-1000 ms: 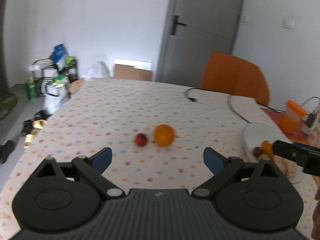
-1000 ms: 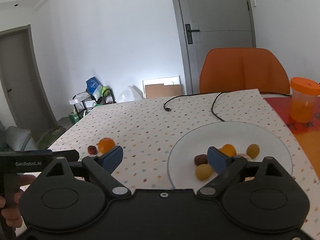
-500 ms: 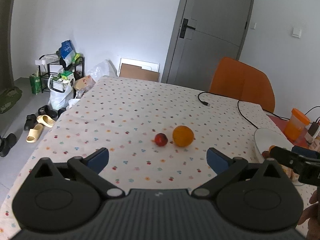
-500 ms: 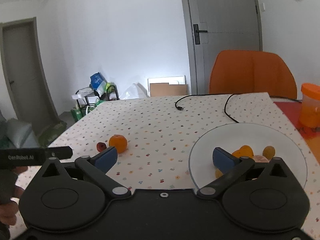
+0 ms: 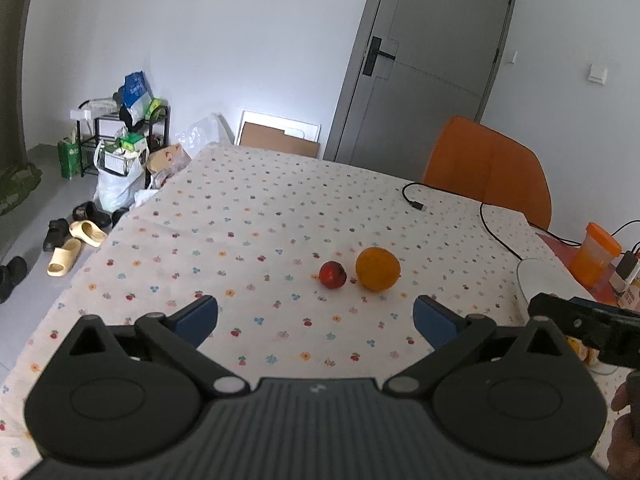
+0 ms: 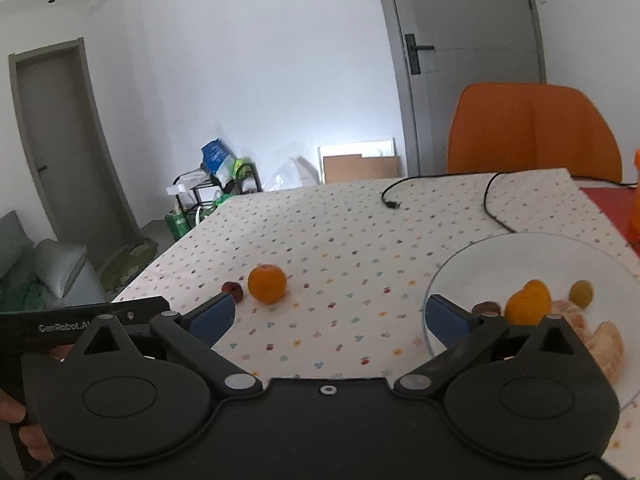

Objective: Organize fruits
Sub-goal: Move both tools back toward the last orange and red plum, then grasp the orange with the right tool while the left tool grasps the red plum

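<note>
An orange (image 5: 377,269) and a small red fruit (image 5: 332,275) lie side by side on the dotted tablecloth; both also show in the right wrist view, the orange (image 6: 267,283) and the red fruit (image 6: 233,290). My left gripper (image 5: 316,319) is open and empty, just short of them. My right gripper (image 6: 327,316) is open and empty, left of a white plate (image 6: 516,248) that holds an orange (image 6: 527,306), a small yellow fruit (image 6: 581,292), a dark fruit (image 6: 485,307) and peeled segments (image 6: 604,340).
A black cable (image 5: 416,203) lies across the far side of the table. An orange chair (image 5: 486,168) stands behind it. An orange cup (image 5: 595,253) stands at the right on a red mat. The plate's rim (image 5: 532,276) shows at the right in the left wrist view.
Both grippers have swung left and drawn toward the two loose fruits, which now sit larger and nearer the middle. The plate has slid to the right in the right wrist view.
</note>
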`<act>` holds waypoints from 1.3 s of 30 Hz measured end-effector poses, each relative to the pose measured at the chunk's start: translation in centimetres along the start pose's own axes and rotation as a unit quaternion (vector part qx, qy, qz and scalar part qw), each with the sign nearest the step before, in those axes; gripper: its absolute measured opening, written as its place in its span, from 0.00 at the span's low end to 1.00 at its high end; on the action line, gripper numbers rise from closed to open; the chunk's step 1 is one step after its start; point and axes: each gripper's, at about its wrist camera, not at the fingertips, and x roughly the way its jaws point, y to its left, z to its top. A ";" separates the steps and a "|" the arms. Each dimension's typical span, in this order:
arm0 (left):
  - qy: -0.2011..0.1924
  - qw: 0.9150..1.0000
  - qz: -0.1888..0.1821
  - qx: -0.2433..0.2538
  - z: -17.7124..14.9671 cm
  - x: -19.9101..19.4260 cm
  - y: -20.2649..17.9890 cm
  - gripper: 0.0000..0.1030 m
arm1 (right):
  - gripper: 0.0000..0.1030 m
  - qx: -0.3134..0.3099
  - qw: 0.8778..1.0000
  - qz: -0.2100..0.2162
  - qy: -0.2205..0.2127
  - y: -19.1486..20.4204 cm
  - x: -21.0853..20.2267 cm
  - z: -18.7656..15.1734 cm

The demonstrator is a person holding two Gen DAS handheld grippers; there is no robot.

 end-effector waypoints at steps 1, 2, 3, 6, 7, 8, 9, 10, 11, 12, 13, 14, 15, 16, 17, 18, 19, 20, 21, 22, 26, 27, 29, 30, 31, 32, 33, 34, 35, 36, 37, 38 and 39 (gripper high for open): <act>0.005 1.000 -0.003 -0.007 0.0 0.3 0.3 1.00 | 1.00 -0.002 1.000 0.000 0.002 0.1 0.2 -0.1; 0.010 1.000 -0.005 -0.014 0.0 0.5 0.6 1.00 | 1.00 -0.004 1.000 -0.001 0.004 0.2 0.4 -0.2; 0.014 1.000 -0.003 -0.021 0.0 0.7 0.8 1.00 | 1.00 -0.005 1.000 -0.001 0.006 0.3 0.6 -0.2; 0.028 0.999 -0.006 -0.037 -0.1 1.3 1.5 1.00 | 1.00 -0.016 1.000 0.001 0.005 0.8 1.1 -0.3; 0.030 0.999 -0.007 -0.041 -0.1 1.5 1.7 1.00 | 1.00 -0.020 1.000 0.002 0.007 1.0 1.4 -0.2; 0.031 0.999 -0.005 -0.042 -0.1 1.7 1.8 1.00 | 1.00 -0.024 1.000 0.003 0.008 1.2 1.6 -0.2; 0.032 0.999 -0.003 -0.042 0.0 1.9 1.8 1.00 | 1.00 -0.028 1.000 0.005 0.009 1.4 1.8 -0.1; 0.033 0.999 -0.002 -0.040 0.0 2.0 1.8 1.00 | 1.00 -0.030 0.999 0.008 0.009 1.5 2.0 0.1; 0.033 0.999 -0.006 -0.039 0.1 2.1 1.8 1.00 | 0.99 -0.034 0.999 0.013 0.008 1.7 2.1 0.2; 0.032 0.999 -0.008 -0.038 0.2 2.2 1.8 0.99 | 0.97 -0.037 0.999 0.019 0.008 1.8 2.3 0.4; 0.030 0.999 -0.006 -0.037 0.4 2.3 1.7 0.99 | 0.95 -0.038 0.999 0.025 0.009 2.0 2.5 0.6; 0.027 0.999 -0.005 -0.036 0.5 2.4 1.7 0.99 | 0.93 -0.039 0.999 0.027 0.011 2.1 2.7 0.7; 0.025 0.999 -0.003 -0.036 0.7 2.5 1.7 0.98 | 0.91 -0.039 0.999 0.028 0.013 2.3 3.0 0.9; 0.025 0.999 -0.002 -0.035 0.8 2.6 1.7 0.97 | 0.89 -0.038 0.999 0.030 0.014 2.4 3.2 1.1; 0.024 0.999 0.000 -0.031 0.9 2.7 1.7 0.97 | 0.87 -0.037 0.999 0.033 0.015 2.5 3.6 1.2; 0.022 0.999 0.002 -0.027 1.0 2.9 1.6 0.97 | 0.85 -0.036 0.999 0.035 0.017 2.6 3.9 1.3; 0.020 0.999 0.003 -0.025 1.1 3.0 1.6 0.97 | 0.84 -0.036 0.999 0.036 0.019 2.7 4.3 1.4; 0.019 1.000 0.005 -0.024 1.2 3.1 1.6 0.96 | 0.82 -0.036 0.998 0.038 0.021 2.7 4.6 1.6; 0.020 1.000 0.006 -0.023 1.3 3.3 1.7 0.93 | 0.82 -0.035 0.998 0.040 0.022 2.8 4.9 1.7; 0.021 0.999 0.006 -0.023 1.4 3.5 1.8 0.92 | 0.81 -0.036 0.998 0.043 0.023 2.8 5.2 1.8; 0.022 0.999 0.005 -0.023 1.7 4.2 2.0 0.80 | 0.76 -0.030 0.998 0.053 0.031 2.6 6.3 2.2; 0.021 0.999 0.009 -0.022 1.8 4.3 2.0 0.80 | 0.72 -0.028 0.997 0.058 0.035 2.6 6.6 2.3; 0.017 1.000 0.021 -0.015 1.8 4.5 2.0 0.78 | 0.69 -0.023 0.997 0.068 0.043 2.5 7.4 2.6; 0.018 0.999 0.023 -0.014 1.9 4.7 2.1 0.75 | 0.68 -0.020 0.996 0.074 0.048 2.5 7.8 2.6; 0.020 0.999 0.023 -0.014 1.9 4.8 2.2 0.74 | 0.66 -0.019 0.995 0.081 0.053 2.5 8.3 2.6; 0.022 0.999 0.024 -0.014 1.9 4.9 2.3 0.71 | 0.63 -0.020 0.994 0.087 0.061 2.7 8.9 2.7; 0.022 0.999 0.026 -0.014 2.0 5.0 2.4 0.69 | 0.62 -0.021 0.993 0.090 0.067 2.7 9.3 2.7; 0.021 0.999 0.027 -0.015 2.0 5.1 2.5 0.68 | 0.62 -0.020 0.993 0.094 0.073 2.7 9.9 2.8; 0.021 0.999 0.026 -0.016 2.0 5.2 2.7 0.66 | 0.62 -0.019 0.992 0.096 0.077 2.7 10.3 2.8; 0.022 0.999 0.026 -0.017 2.0 5.3 2.8 0.65 | 0.61 -0.018 0.992 0.097 0.081 2.7 10.8 2.9; 0.023 0.999 0.028 -0.017 2.1 5.5 2.8 0.64 | 0.61 -0.018 0.991 0.097 0.085 2.8 11.2 2.9; 0.023 0.999 0.031 -0.017 2.1 5.6 2.9 0.64 | 0.60 -0.018 0.991 0.098 0.088 2.8 11.6 2.9; 0.023 0.999 0.034 -0.018 2.1 5.8 2.9 0.64 | 0.60 -0.018 0.991 0.099 0.092 2.8 12.0 2.9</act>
